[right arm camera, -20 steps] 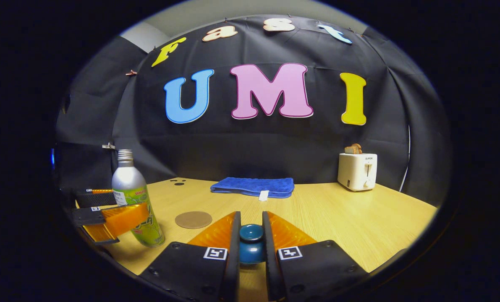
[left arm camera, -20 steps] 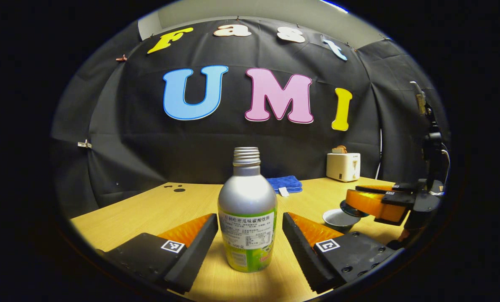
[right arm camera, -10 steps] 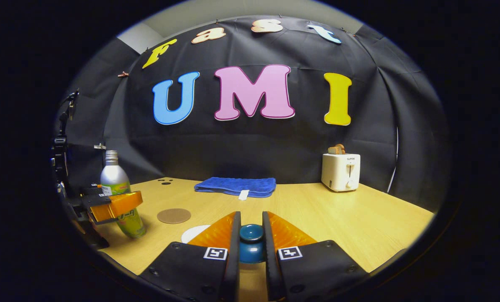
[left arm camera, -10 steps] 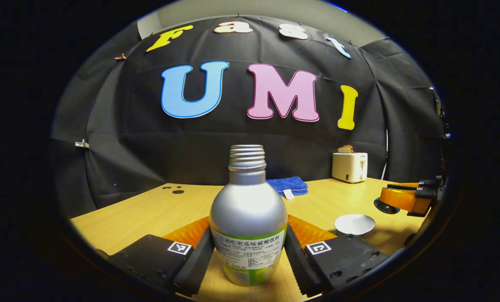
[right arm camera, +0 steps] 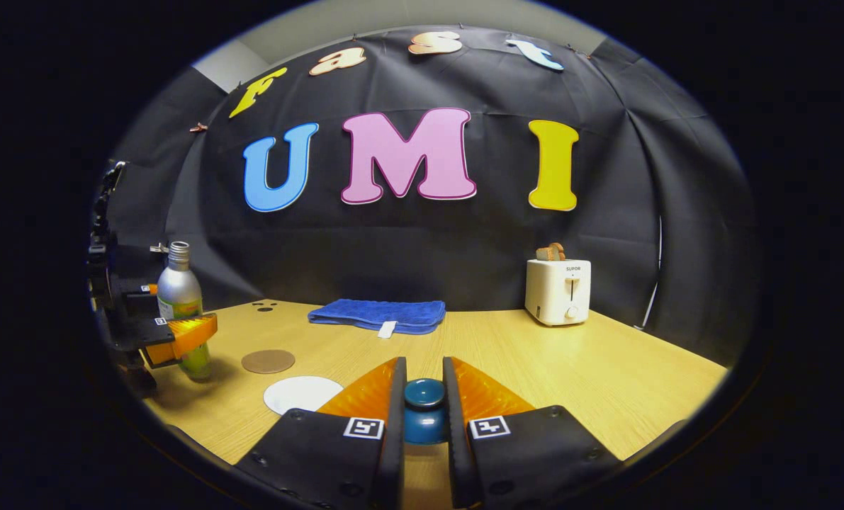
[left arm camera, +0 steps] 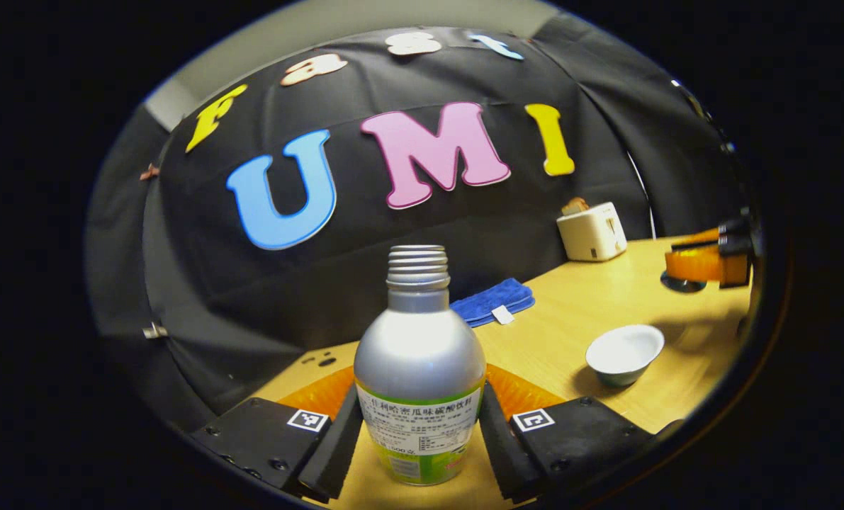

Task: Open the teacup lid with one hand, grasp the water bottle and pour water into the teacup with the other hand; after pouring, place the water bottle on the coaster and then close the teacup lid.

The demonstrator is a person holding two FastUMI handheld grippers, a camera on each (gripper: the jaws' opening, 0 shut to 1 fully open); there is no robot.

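The water bottle (left arm camera: 419,368) now sits clamped in my left gripper (left arm camera: 420,432), both fingers pressed against its labelled sides — a second ago those fingers stood wide apart on either side of it, so the grasp has only just closed. The left gripper view has also tilted since half a second ago, the table (left arm camera: 577,312) slanting up to the right, which I read as the bottle starting to come off the wood and lean toward the pour, though I cannot tell for sure that its base has cleared the surface. The cap is off, threads bare. The teacup (left arm camera: 623,352) stands open and looks empty, near the bottle on the right of that view. My right gripper (right arm camera: 424,418) is closed on the knob of the teacup lid (right arm camera: 424,411) and keeps holding it away from the cup; it has drawn further off to the side. From there the coaster (right arm camera: 268,361) lies between the bottle (right arm camera: 178,304) and the white cup rim (right arm camera: 302,394). Lid off, bottle gripped — the pour is next, I judge. A blue cloth (right arm camera: 378,316) and a toaster (right arm camera: 558,290) sit at the back, out of the way.
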